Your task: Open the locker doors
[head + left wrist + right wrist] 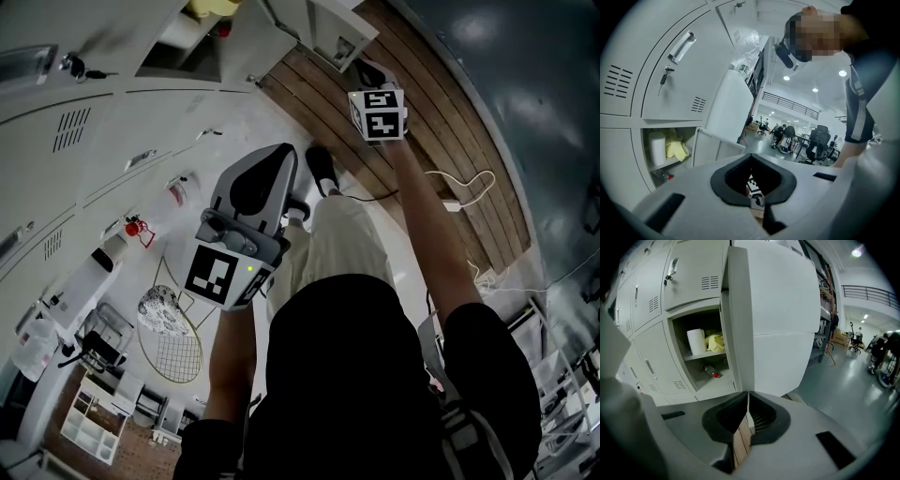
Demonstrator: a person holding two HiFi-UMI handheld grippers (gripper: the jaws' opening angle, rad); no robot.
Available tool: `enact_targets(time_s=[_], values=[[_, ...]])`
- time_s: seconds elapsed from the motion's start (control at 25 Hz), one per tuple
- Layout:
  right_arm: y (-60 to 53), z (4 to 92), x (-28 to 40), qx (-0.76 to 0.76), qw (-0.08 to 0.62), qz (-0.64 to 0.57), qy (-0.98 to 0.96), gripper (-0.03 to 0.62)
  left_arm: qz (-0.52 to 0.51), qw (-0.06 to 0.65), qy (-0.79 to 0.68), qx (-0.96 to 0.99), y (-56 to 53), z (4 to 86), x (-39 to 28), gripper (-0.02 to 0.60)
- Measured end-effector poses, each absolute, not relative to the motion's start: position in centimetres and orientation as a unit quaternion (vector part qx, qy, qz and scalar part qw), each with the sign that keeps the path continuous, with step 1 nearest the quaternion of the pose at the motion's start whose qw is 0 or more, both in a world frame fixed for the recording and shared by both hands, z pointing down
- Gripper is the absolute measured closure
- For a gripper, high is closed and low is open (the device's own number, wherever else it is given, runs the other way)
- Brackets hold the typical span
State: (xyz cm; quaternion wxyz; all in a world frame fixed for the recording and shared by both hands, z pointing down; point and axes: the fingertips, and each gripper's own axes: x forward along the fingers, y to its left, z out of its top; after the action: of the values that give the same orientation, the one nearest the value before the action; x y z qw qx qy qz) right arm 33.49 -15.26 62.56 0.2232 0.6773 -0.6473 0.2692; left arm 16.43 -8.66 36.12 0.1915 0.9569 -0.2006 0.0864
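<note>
Left gripper (751,155) and right gripper (748,395) jaws pressed together, empty; badminton racket (173,349) in head view only.

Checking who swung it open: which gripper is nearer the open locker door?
Right. The right gripper is close up at the door edge; the left gripper is farther back, with the door well beyond its fingers.
</note>
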Motion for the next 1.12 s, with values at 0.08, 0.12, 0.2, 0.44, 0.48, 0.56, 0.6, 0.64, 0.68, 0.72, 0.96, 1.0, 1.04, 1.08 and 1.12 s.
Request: enact_targets(time_s=[0.08, 0.12, 0.2, 0.44, 0.48, 0.56, 0.6, 0.64, 0.68, 0.72, 0.96, 1.0, 1.04, 1.08, 1.12], values=[[-15.4, 62.6, 33.9, 0.68, 0.222, 0.269, -0.645, 0.588, 0.088, 0.192, -0.201, 0.956, -8.7, 36.2, 16.5, 0.563], [-15.4, 62.6, 34.0, 0.682, 0.222, 0.268, -0.643, 0.586, 0.087, 0.191, -0.202, 0.957, -8.8, 36.1, 16.5, 0.565], [-15.5, 62.6, 34.3, 0.686, 0.22, 0.266, -0.64, 0.588, 0.086, 0.187, -0.204, 0.957, -8.9, 36.1, 16.4, 0.563], [-14.8, 61.4, 34.4, 0.701, 0.21, 0.26, -0.63, 0.586, 0.094, 0.179, -0.201, 0.958, -8.5, 36.0, 15.7, 0.563], [-14.4, 60.8, 34.3, 0.703, 0.209, 0.258, -0.629, 0.586, 0.094, 0.178, -0.199, 0.959, -8.4, 36.0, 15.6, 0.563], [-13.6, 59.4, 33.6, 0.705, 0.206, 0.251, -0.63, 0.586, 0.092, 0.174, -0.194, 0.961, -8.0, 35.8, 15.1, 0.563], [-13.1, 58.6, 33.1, 0.705, 0.202, 0.248, -0.633, 0.586, 0.091, 0.173, -0.192, 0.962, -7.8, 35.7, 14.8, 0.563], [-12.6, 57.6, 32.6, 0.705, 0.196, 0.244, -0.636, 0.586, 0.088, 0.171, -0.189, 0.963, -7.6, 35.5, 14.5, 0.565], [-12.0, 56.5, 32.1, 0.705, 0.192, 0.24, -0.64, 0.587, 0.085, 0.171, -0.186, 0.964, -7.2, 35.2, 14.3, 0.563], [-11.4, 55.4, 31.5, 0.704, 0.188, 0.234, -0.643, 0.588, 0.083, 0.171, -0.182, 0.965, -6.8, 34.7, 14.0, 0.563], [-7.1, 48.6, 26.6, 0.709, 0.16, 0.206, -0.655, 0.588, 0.058, 0.165, -0.167, 0.97, -4.5, 32.3, 10.0, 0.563], [-6.3, 47.6, 25.7, 0.71, 0.156, 0.205, -0.655, 0.588, 0.058, 0.165, -0.165, 0.971, -4.1, 32.2, 9.2, 0.564], [-5.5, 46.6, 24.9, 0.711, 0.152, 0.204, -0.655, 0.588, 0.06, 0.164, -0.163, 0.971, -3.7, 32.2, 8.5, 0.563], [-4.8, 45.6, 24.0, 0.712, 0.148, 0.203, -0.656, 0.588, 0.062, 0.162, -0.16, 0.972, -3.4, 32.2, 7.9, 0.563], [-4.1, 44.6, 23.2, 0.711, 0.143, 0.201, -0.658, 0.588, 0.061, 0.159, -0.157, 0.973, -3.1, 32.1, 7.3, 0.564]])
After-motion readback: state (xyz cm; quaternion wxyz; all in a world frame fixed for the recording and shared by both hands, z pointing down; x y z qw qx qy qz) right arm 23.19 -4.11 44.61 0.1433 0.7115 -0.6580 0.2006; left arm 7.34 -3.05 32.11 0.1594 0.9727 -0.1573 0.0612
